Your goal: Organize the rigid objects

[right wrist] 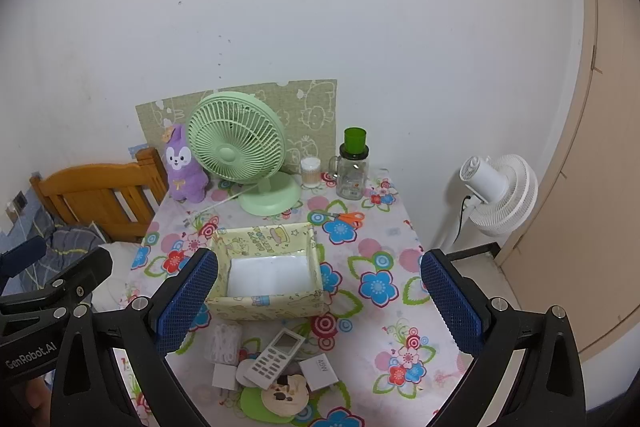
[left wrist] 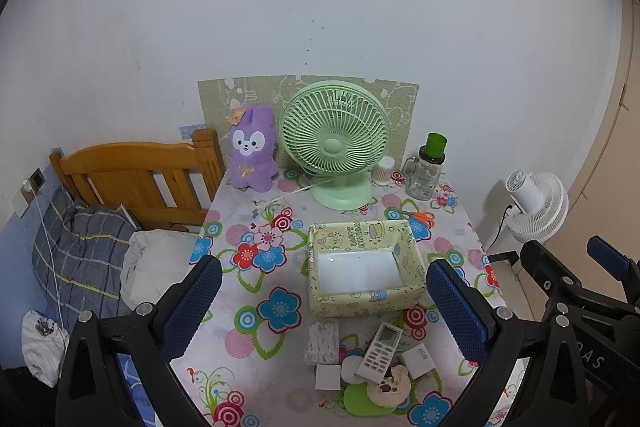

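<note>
A yellow patterned box (left wrist: 366, 301) (right wrist: 267, 305) with a white floor sits open and empty mid-table. In front of it lies a cluster: a white remote control (left wrist: 379, 353) (right wrist: 275, 355), a clear box of cotton swabs (left wrist: 322, 342) (right wrist: 223, 343), two white cubes (left wrist: 417, 361) (right wrist: 320, 373), a round bear-face item (left wrist: 390, 387) (right wrist: 285, 395) on a green pad. My left gripper (left wrist: 324, 307) hovers above the cluster, open and empty. My right gripper (right wrist: 318, 301) is open too, holding nothing, above the same spot.
At the table's back stand a green fan (left wrist: 335, 143), a purple plush rabbit (left wrist: 253, 151), a jar of swabs (left wrist: 384, 171) and a glass mug with a green cup (left wrist: 426, 171). Orange scissors (left wrist: 420, 217) lie behind the box. Bed at left (left wrist: 132, 175), white floor fan at right (right wrist: 498, 193).
</note>
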A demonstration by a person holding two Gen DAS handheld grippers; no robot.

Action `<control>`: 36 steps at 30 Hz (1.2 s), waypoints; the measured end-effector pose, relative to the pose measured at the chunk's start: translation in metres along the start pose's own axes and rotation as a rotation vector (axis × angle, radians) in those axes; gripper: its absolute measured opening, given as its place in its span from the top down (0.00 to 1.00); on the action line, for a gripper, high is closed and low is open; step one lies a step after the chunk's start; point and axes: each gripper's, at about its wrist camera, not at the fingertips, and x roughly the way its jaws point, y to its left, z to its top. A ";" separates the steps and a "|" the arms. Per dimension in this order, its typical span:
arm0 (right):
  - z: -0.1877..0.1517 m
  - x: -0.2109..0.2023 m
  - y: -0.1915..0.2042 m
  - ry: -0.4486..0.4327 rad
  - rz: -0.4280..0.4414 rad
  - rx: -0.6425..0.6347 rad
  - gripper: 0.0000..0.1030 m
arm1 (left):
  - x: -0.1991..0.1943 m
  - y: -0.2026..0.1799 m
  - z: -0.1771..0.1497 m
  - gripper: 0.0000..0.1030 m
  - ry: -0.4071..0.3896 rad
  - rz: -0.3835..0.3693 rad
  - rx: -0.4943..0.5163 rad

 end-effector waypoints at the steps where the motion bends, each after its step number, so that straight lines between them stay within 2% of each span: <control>1: 0.000 0.000 0.000 0.000 0.000 0.000 0.00 | 0.001 0.000 0.000 0.00 0.001 0.001 0.002; 9: 0.000 0.003 -0.003 -0.001 -0.006 0.009 0.00 | 0.000 -0.005 0.000 0.00 -0.014 0.006 0.023; 15: -0.001 0.004 -0.003 -0.002 -0.002 0.017 0.00 | 0.001 -0.002 -0.001 0.00 -0.014 -0.021 0.013; 22: -0.005 0.011 -0.006 0.016 -0.006 0.023 0.00 | 0.007 -0.007 -0.002 0.00 -0.023 -0.004 0.030; 29: -0.015 0.029 -0.014 0.053 0.020 0.038 0.00 | 0.023 -0.011 -0.010 0.00 0.004 -0.009 0.050; 36: -0.031 0.051 -0.023 0.098 0.035 0.031 0.01 | 0.046 -0.020 -0.025 0.00 0.064 -0.033 0.063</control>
